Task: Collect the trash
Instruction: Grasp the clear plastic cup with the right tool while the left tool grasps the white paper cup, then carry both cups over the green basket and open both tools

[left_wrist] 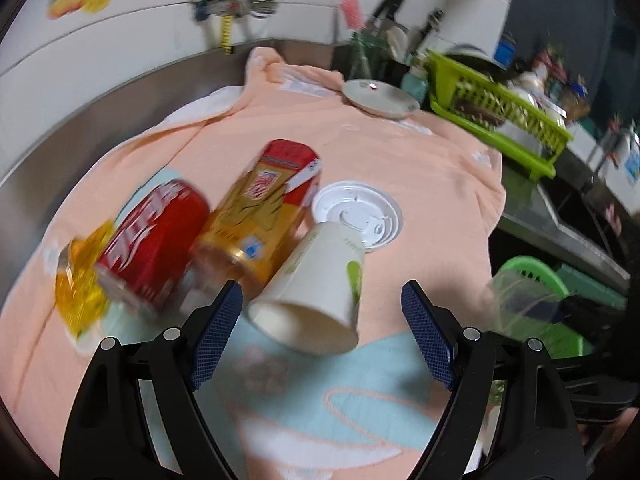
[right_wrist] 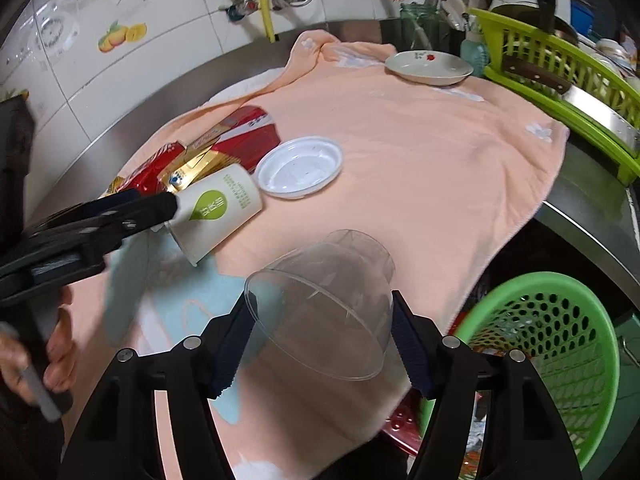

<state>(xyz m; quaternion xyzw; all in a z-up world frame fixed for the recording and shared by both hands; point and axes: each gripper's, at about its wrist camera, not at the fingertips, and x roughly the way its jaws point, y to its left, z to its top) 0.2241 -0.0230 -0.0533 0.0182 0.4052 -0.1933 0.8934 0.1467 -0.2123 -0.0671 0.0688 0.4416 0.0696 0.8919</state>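
Green basket [right_wrist: 560, 344] lower right, below bench [right_wrist: 600, 200] edge. Right tool [right_wrist: 320, 322] pinching clear plastic cup [right_wrist: 320, 308], mid-frame; next, likely carry over basket, release. Left tool [left_wrist: 322, 300] spread, closing on toppled paper cup [left_wrist: 316, 288], centre.

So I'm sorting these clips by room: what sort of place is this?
Most likely a home kitchen counter. A green dish rack holds a cleaver, tiled walls carry water valves, and a ceramic plate sits on a peach towel spread over the steel counter.
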